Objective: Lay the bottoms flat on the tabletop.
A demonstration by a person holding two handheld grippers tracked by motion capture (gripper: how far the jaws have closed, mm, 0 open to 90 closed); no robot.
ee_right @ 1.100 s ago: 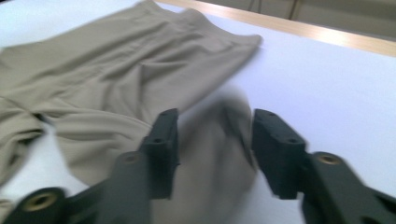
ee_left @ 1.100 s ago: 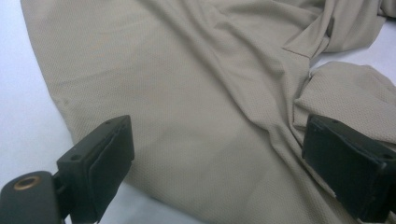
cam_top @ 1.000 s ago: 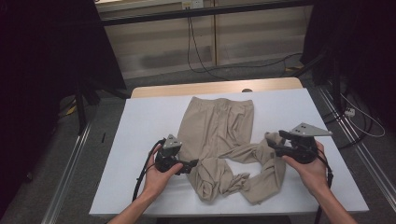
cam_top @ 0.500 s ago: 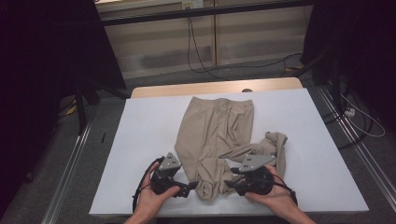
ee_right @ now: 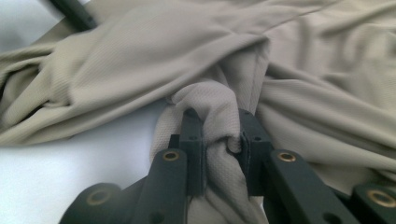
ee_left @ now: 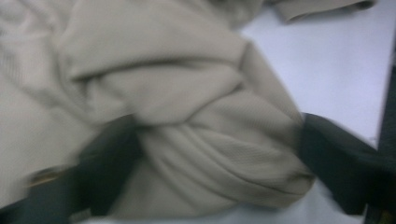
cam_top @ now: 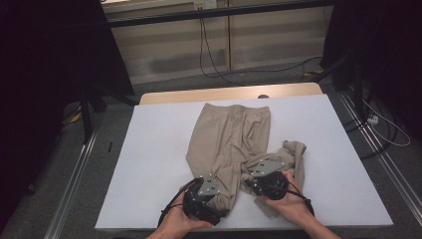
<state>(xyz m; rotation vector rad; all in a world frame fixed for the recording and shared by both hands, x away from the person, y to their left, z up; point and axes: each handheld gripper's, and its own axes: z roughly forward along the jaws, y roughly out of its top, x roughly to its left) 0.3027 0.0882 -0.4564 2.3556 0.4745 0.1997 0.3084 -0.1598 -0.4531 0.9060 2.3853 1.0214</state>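
Trousers (cam_top: 231, 139) of beige cloth lie on the white table (cam_top: 149, 149), waistband toward twelve o'clock, legs running to six o'clock, where they bunch and twist; one leg end is thrown out toward four o'clock.

At about six o'clock of the cloth, the left gripper (cam_top: 219, 201) sits at the near leg end. In the left gripper view its two dark jaws stand wide, one at eight o'clock and one at four o'clock of the frame, with a thick rolled bundle of the trousers (ee_left: 196, 135) between them. They have just been closing, yet the blur leaves it unclear whether the pads press the cloth.

The right gripper (cam_top: 251, 185) lies just beside it, toward three o'clock, at the crumpled knot of fabric. In the right gripper view its jaws have just been closing and now pinch a narrow fold of the trousers (ee_right: 219, 135), which puckers up between the pads at the frame's centre. Bare table (ee_right: 56, 177) shows at eight o'clock there.
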